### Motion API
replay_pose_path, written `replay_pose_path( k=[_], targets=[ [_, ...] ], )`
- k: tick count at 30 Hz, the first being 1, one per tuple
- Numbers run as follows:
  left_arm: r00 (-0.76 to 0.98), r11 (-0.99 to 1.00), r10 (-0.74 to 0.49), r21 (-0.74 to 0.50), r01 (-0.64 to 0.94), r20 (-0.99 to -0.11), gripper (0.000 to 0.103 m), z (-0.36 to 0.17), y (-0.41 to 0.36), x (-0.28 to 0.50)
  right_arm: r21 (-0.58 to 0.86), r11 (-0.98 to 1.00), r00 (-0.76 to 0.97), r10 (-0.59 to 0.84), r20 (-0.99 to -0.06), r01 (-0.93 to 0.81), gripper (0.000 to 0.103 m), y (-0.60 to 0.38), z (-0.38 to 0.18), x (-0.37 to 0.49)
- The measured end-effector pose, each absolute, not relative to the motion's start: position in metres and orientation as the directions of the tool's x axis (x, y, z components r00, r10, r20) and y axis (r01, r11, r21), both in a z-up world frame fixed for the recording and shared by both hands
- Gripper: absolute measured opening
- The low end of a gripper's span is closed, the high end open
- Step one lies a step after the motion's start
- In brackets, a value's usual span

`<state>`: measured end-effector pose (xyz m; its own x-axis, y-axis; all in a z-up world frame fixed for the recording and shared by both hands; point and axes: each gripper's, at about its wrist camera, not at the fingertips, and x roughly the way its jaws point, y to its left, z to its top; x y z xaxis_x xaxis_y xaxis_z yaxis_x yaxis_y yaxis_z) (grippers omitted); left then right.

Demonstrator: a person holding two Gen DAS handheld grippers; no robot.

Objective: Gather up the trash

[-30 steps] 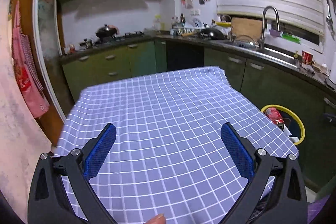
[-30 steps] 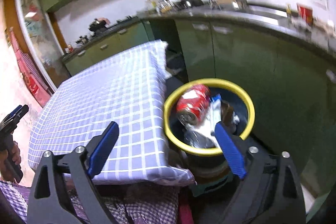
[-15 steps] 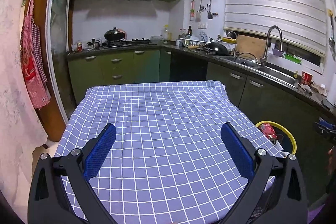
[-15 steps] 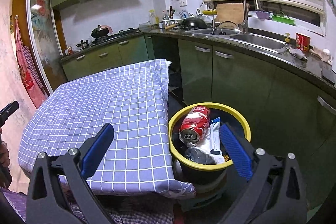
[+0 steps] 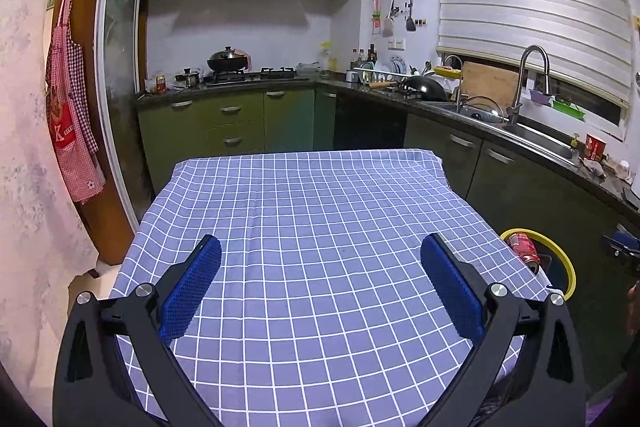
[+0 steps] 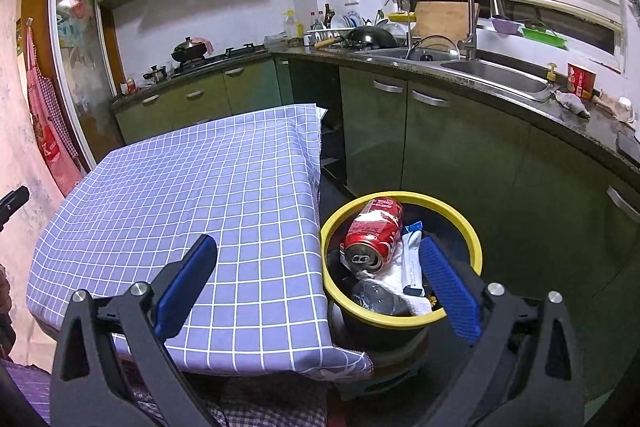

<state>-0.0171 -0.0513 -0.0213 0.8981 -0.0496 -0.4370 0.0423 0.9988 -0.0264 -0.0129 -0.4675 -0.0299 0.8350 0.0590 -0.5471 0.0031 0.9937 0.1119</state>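
The right claw is shown with its jaws spread wide and nothing between the pads; the jaws have just been opening, and no item is caught in them. The left claw is likewise held fully apart and empty, poised over the near part of the counter.

Just beyond the right claw, the bin, black with a yellow rim, stands on the floor, just beside the counter's near corner. The collected trash lies inside it: a red can tipped on its side at the top, a white wrapper against it, and a crumpled clear bottle lower down. The can rests close to the rim nearest the counter.

The step in hand is judged to be release and withdrawal after a drop. It is best completed as follows:

1. The right claw is to be kept apart until it is well clear of the rim, so that the wrapper is not dragged out.
2. The bin is not to be nudged; the can appears loosely seated and could roll.
3. The checked cloth is to be scanned for remaining items before either claw is committed.

Nothing is seen lying on the cloth in either view. Farther off, the kitchen worktop carries a red cup and a crumpled rag; whether these count as trash cannot be told.
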Motion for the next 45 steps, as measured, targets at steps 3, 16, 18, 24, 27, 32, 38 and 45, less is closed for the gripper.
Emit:
replay_pose_path(
  k=[3, 16, 18, 24, 27, 32, 38, 45],
  targets=[
    [0.897, 0.999, -0.050, -0.025, 0.043, -0.440, 0.098, -0.0207, -0.0535, -0.0163, 0.112, 0.994, 0.835, 0.058, -0.547, 0.004, 0.096, -0.4672, -0.0299, -0.0130],
    [0.899, 0.999, -0.045, -0.003, 0.049, -0.435, 0.098, -0.0209, -0.0585, -0.0183, 0.113, 0.994, 0.836, 0.062, -0.545, 0.000, 0.096, -0.4642, -0.0301, -0.0121],
    [0.899, 0.999, -0.045, -0.003, 0.048, -0.435, 0.098, -0.0209, -0.0586, -0.0185, 0.112, 0.994, 0.836, 0.061, -0.545, 0.000, 0.096, -0.4647, -0.0298, -0.0127],
    [0.899, 0.999, -0.045, -0.001, 0.050, -0.436, 0.098, -0.0220, -0.0594, -0.0184, 0.113, 0.994, 0.836, 0.062, -0.545, 0.000, 0.096, -0.4648, -0.0296, -0.0126],
    [0.898, 0.999, -0.045, 0.001, 0.050, -0.437, 0.098, -0.0226, -0.0592, -0.0185, 0.114, 0.994, 0.836, 0.062, -0.545, 0.000, 0.096, -0.4642, -0.0299, -0.0121],
    [0.898, 0.999, -0.044, 0.004, 0.051, -0.439, 0.098, -0.0241, -0.0598, -0.0189, 0.113, 0.994, 0.836, 0.062, -0.545, 0.000, 0.096, -0.4643, -0.0297, -0.0123],
    [0.895, 0.998, -0.047, 0.007, 0.056, -0.443, 0.098, -0.0277, -0.0599, -0.0193, 0.114, 0.994, 0.835, 0.061, -0.546, 0.001, 0.096, -0.4645, -0.0299, -0.0121],
    [0.892, 0.998, -0.049, 0.011, 0.060, -0.450, 0.098, -0.0298, -0.0598, -0.0178, 0.116, 0.993, 0.834, 0.063, -0.548, 0.001, 0.096, -0.4617, -0.0300, -0.0104]
  ],
)
